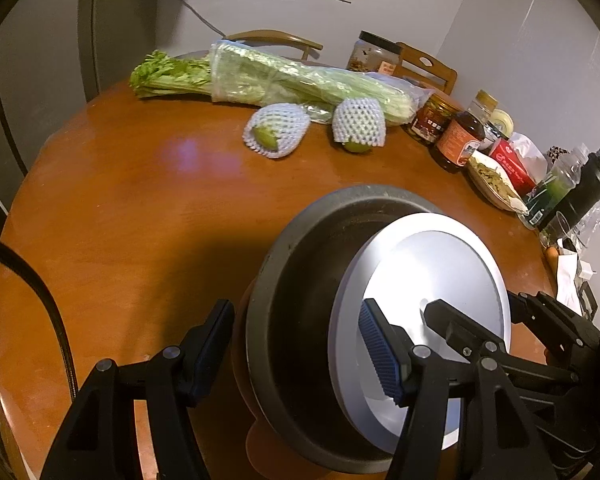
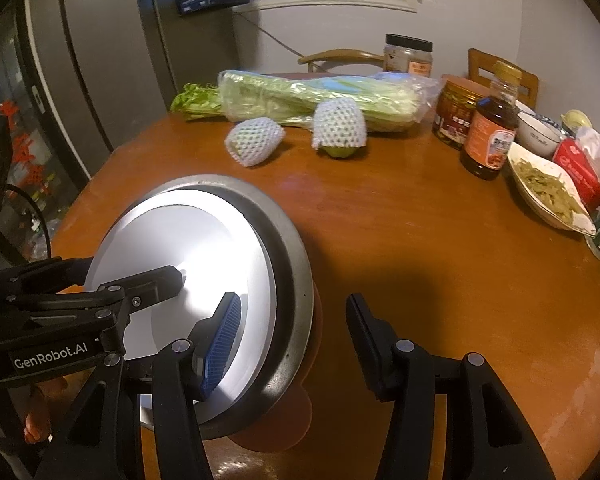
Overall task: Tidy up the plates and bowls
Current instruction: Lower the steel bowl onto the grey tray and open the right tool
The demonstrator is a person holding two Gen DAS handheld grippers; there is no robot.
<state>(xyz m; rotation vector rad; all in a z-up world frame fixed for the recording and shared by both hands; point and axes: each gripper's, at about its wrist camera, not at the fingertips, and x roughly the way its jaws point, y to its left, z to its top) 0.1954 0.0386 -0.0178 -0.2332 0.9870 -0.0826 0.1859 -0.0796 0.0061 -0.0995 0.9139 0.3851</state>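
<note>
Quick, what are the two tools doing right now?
Left tool: open, straddling the grey bowl rim, not gripping.
Right tool: open, straddling the grey bowl's opposite rim, not gripping.

The white plate [image 1: 440, 264] hides much of the grey bowl's [image 1: 300, 280] inside, and both hand-held grippers cover the plate's near part. What orange thing [image 2: 276, 432] lies under the bowl cannot be told. Jar labels [image 2: 488, 148] are too blurred to read. The surface [image 1: 140, 220] is cut off at the bottom edge.

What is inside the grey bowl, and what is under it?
A white plate leans tilted inside the grey bowl. Under the bowl, only an edge of something orange-brown shows; the rest is covered, so I cannot tell what it is.
</note>
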